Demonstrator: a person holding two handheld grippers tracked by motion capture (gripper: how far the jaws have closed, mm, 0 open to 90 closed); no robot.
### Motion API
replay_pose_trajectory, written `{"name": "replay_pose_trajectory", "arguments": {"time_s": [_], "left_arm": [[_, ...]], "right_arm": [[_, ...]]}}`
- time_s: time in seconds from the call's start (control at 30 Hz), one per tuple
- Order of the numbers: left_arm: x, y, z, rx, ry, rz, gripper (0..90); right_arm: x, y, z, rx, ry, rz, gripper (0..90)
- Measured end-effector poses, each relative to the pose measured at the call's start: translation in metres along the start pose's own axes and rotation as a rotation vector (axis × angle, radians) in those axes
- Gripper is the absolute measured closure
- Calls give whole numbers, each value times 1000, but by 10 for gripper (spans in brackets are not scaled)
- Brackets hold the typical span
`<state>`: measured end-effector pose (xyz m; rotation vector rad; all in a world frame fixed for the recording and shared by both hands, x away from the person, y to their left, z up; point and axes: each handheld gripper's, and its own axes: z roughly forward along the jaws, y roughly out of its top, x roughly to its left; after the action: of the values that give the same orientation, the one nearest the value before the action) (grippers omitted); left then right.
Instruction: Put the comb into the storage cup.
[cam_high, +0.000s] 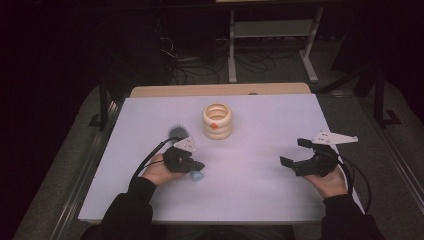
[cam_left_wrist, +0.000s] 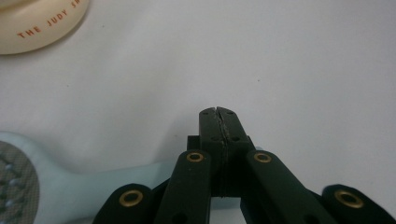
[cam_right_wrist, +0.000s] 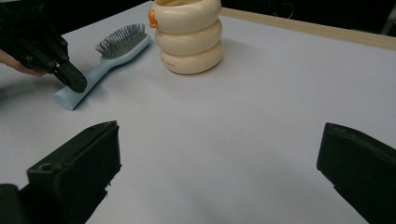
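The left gripper (cam_high: 196, 165) sits with its jaws pressed flat together, nothing between them, its tip resting on or just over the handle of the pale blue plastic hairbrush (cam_right_wrist: 105, 60) with grey bristles. That brush lies flat on the white table (cam_high: 260, 200), left of centre and nearer the person's edge, bristle head pointing toward the far edge.

The right gripper (cam_high: 295, 152) hovers on the right side with jaws spread wide, holding nothing, well apart from everything.

Just beyond the brush head stands the cream ringed holder (cam_high: 217, 121), shaped like three stacked rings with an orange mark on its side (open at the top).

By the look of it, the step in hand is the approach to the brush, and the grasp is not yet made. Next move, I'd judge: spread the left jaws, straddle the handle, clamp.

Room is generous: bare surface runs across the middle and toward the right edge, though the holder stands close to the bristle end, so any lift should clear it.
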<state>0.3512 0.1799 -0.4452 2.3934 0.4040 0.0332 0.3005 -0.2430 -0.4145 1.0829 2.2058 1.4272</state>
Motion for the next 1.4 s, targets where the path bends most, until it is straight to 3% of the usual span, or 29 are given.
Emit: {"name": "replay_pose_trajectory", "arguments": {"time_s": [0.23, 0.5, 0.73, 1.07, 1.4], "left_arm": [[-2, -5, -5, 32, -5, 5, 900], [1, -20, -13, 74, 32, -14, 900], [6, -39, -32, 51, 43, -55, 900], [12, -52, -49, 27, 68, -84, 900], [16, -61, -57, 66, 113, -92, 900]], "right_arm": [[0, 0, 0, -1, 1, -1, 0], [1, 0, -1, 0, 3, -7, 0], [1, 0, 0, 3, 4, -10, 0], [2, 0, 1, 11, 9, -14, 0], [3, 0, 1, 16, 10, -20, 0]]}}
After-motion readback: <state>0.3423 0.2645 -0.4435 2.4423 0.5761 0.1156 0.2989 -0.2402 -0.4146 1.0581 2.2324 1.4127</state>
